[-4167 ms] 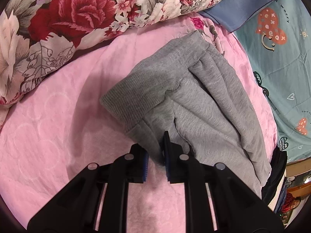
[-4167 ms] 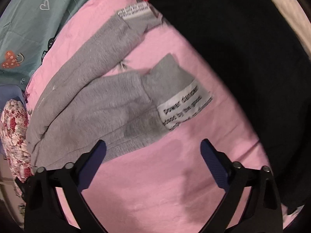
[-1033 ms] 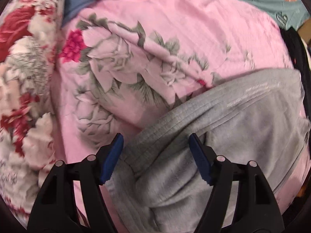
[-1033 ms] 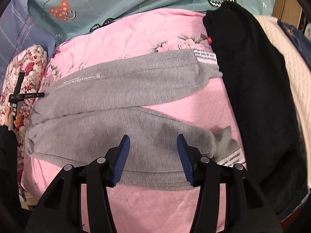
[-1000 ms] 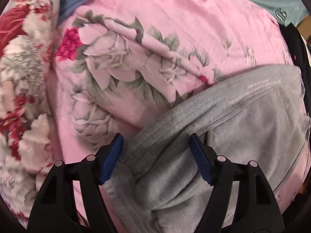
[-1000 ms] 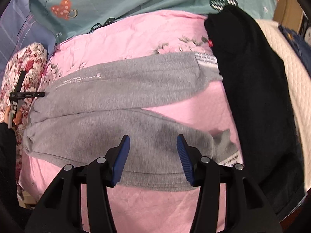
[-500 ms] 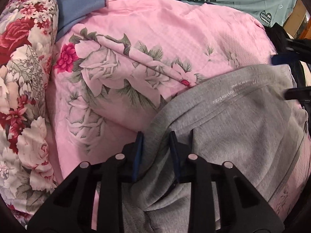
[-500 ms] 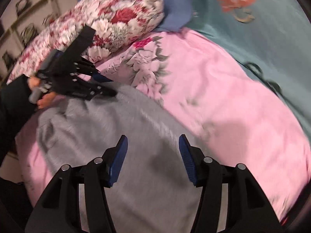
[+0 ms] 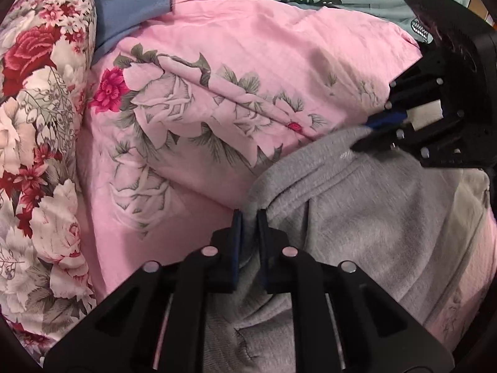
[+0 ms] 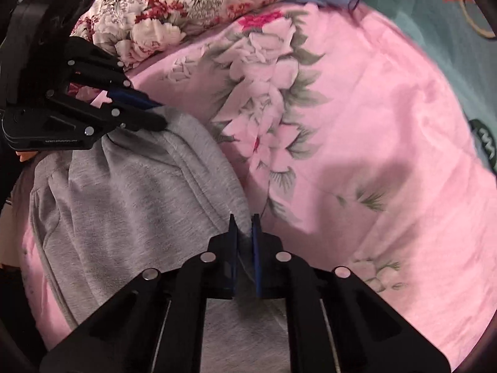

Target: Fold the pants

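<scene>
Left gripper (image 9: 249, 217) jaws nearly closed, pinching waist edge of gray pants (image 9: 357, 217). Right gripper (image 10: 243, 220) jaws pinch same edge farther along. Two grips likely keep edge straight for folding over. Pants lie on pink bed (image 9: 264, 46), near flowery pillow (image 9: 34, 93).

Black grippers (image 9: 247, 217), blue pads (image 10: 256, 248), silver screws.

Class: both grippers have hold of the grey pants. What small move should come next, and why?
Probably lift both grippers together and carry the edge over. The left gripper and right gripper each have jaws shut on the grey pants waistband edge, which lies bunched on the pink sheet.
</scene>
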`<state>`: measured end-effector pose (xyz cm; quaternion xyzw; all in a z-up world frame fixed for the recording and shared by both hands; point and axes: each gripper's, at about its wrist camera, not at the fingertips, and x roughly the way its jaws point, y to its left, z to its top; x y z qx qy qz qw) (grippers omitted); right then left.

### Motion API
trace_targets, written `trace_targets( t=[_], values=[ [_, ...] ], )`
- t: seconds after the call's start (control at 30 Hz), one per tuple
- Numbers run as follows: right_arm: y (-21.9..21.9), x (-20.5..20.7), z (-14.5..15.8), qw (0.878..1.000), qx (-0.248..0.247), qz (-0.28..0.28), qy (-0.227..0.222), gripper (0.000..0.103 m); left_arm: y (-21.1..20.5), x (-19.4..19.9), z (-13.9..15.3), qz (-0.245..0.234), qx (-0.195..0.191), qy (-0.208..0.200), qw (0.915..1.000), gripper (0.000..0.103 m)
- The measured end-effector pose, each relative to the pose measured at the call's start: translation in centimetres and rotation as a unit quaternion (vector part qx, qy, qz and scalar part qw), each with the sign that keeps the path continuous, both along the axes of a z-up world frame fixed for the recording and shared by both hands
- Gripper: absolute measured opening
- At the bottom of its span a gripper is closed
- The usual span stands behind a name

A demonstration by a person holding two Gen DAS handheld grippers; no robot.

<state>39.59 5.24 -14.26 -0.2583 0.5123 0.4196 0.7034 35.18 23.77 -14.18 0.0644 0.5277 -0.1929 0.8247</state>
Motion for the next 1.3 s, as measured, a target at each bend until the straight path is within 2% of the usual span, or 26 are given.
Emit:
trace_targets(
  t=[0.03, 0.1, 0.23, 0.37, 0.43, 0.53, 0.6, 0.7, 0.83, 0.93, 1.1, 1.2, 1.3],
  values=[
    [-0.2, 0.2, 0.5, 1.000, 0.006, -0.007, -0.008, 0.008, 0.1, 0.2, 0.2, 0.000, -0.003, -0.001, 1.0000, 0.015],
    [-0.3, 0.8, 1.3, 0.999, 0.018, -0.023, -0.021, 0.008, 0.2, 0.6, 0.2, 0.001, 0.000, 0.000, 1.0000, 0.016],
    [0.2, 1.6, 1.4, 0.999, 0.009, -0.028, -0.039, 0.008, -0.3, 2.4, -0.3, 0.002, 0.024, -0.002, 0.9997, 0.009],
    [0.4, 3.2, 1.1, 0.998, 0.010, -0.054, -0.041, 0.008, -1.3, 4.3, -0.7, 0.004, 0.047, -0.009, 0.9988, 0.009],
    [0.5, 4.2, 0.3, 0.997, 0.004, -0.064, -0.030, 0.008, -1.4, 4.7, -0.8, 0.009, 0.045, -0.006, 0.9989, 0.009],
    [0.3, 4.2, 0.4, 0.997, 0.010, -0.072, -0.023, 0.008, -1.3, 4.0, 0.1, 0.014, 0.047, -0.013, 0.9987, 0.008],
    [0.1, 3.3, 2.1, 0.997, 0.024, -0.064, -0.027, 0.008, -1.2, 2.4, 1.4, 0.011, 0.045, -0.031, 0.9984, 0.008],
    [-0.6, 0.8, 5.4, 0.997, 0.045, -0.054, -0.039, 0.008, -0.7, -1.5, 4.4, 0.012, 0.028, -0.069, 0.9972, 0.008],
    [-2.2, -4.8, 9.8, 0.995, 0.081, -0.049, -0.042, 0.008, -0.8, -7.7, 7.6, -0.003, 0.005, -0.116, 0.9932, 0.008],
    [-3.1, -10.4, 11.0, 0.994, 0.094, -0.051, -0.030, 0.008, -0.3, -13.4, 8.1, -0.016, -0.010, -0.129, 0.9915, 0.009],
    [-2.9, -19.6, 8.4, 0.995, 0.077, -0.055, -0.007, 0.008, -0.8, -19.9, 6.2, -0.018, -0.010, -0.111, 0.9936, 0.009],
    [-2.6, -22.9, 6.2, 0.995, 0.074, -0.066, 0.000, 0.008, -0.6, -22.0, 3.9, -0.015, -0.009, -0.090, 0.9958, 0.010],
    [-2.2, -24.5, 3.5, 0.996, 0.062, -0.065, 0.017, 0.008, -0.1, -22.8, 1.5, -0.008, -0.017, -0.067, 0.9976, 0.011]
  ],
)
